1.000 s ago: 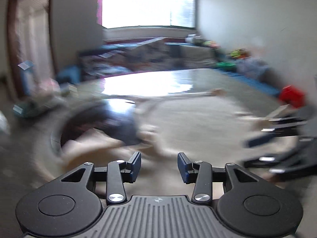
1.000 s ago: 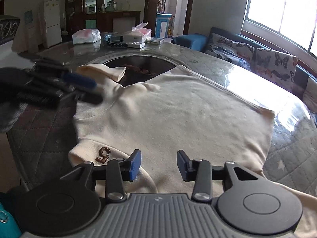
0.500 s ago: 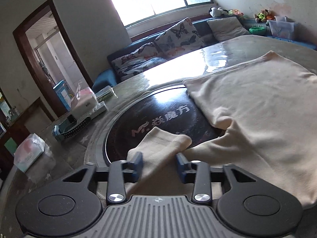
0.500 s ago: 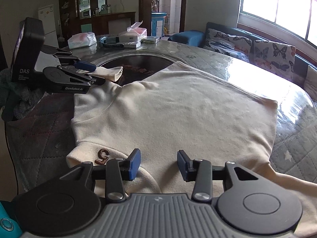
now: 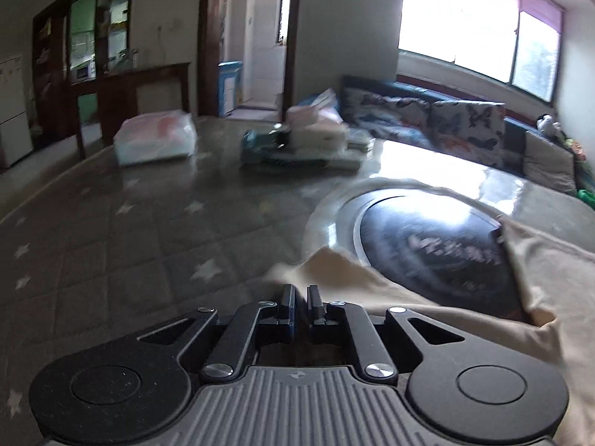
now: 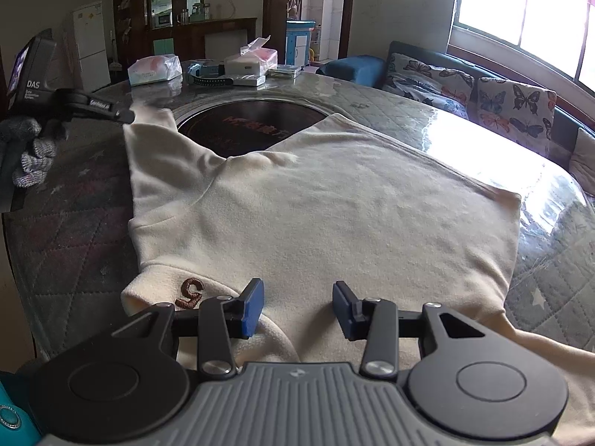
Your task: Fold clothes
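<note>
Quilted and star-patterned, the table (image 6: 550, 282) carries a cream sweater (image 6: 334, 215) spread flat. At its left sleeve (image 6: 148, 126), the left gripper (image 5: 301, 297) has just been closing its fingers, now pinching the cuff. Right gripper (image 6: 297, 304) hovers part-open over the collar, gripping nothing.

My cream shirt (image 6: 334, 204) bears a brown "5"; the grey quilted tabletop (image 6: 539, 290) has pale stars; butterfly-print cushions (image 6: 513, 100).

A home living room, probably: sofa (image 6: 472, 85) with butterfly cushions, fridge (image 6: 89, 44), wooden cabinets (image 6: 163, 7).
</note>
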